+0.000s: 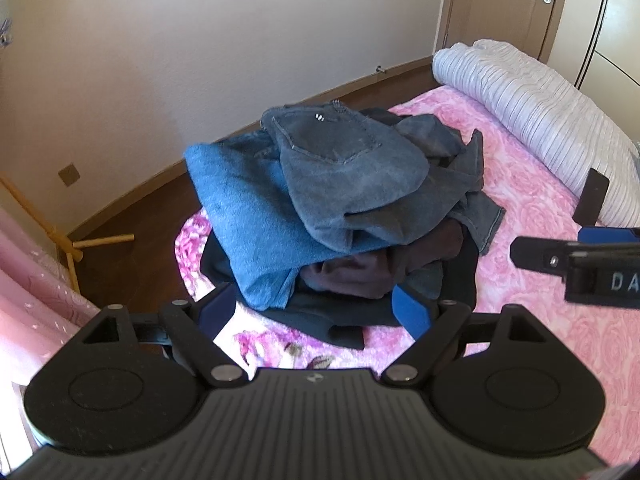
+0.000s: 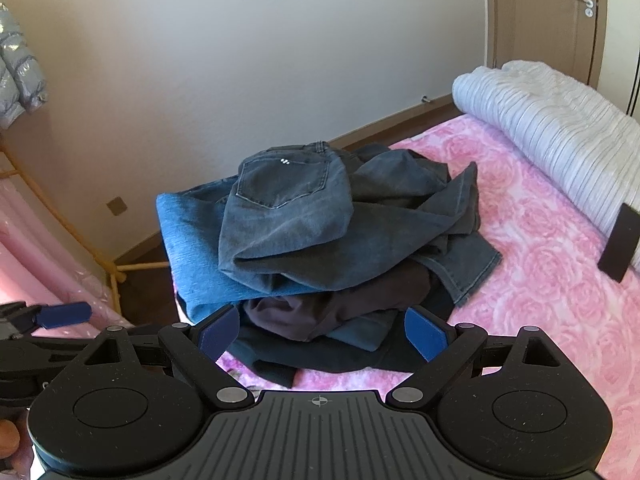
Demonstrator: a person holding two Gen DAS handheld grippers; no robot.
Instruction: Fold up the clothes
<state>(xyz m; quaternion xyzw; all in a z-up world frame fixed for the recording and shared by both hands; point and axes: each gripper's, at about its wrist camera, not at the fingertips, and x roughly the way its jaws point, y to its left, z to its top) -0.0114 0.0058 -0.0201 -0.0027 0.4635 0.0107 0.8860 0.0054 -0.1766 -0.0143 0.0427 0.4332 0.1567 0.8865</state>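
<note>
A heap of clothes lies on the pink rose-patterned bed. Grey jeans with a back pocket showing are on top, over a blue garment, a dark brown garment and a black one at the bottom. My left gripper is open, just in front of the pile's near edge, holding nothing. My right gripper is open too, its blue pads on either side of the pile's near edge. Each gripper shows at the edge of the other's view.
A rolled white striped duvet lies along the bed's far right side, with a dark flat object beside it. The bed corner ends at a wooden floor by the wall. A wooden rack with pink fabric stands left. A door is behind.
</note>
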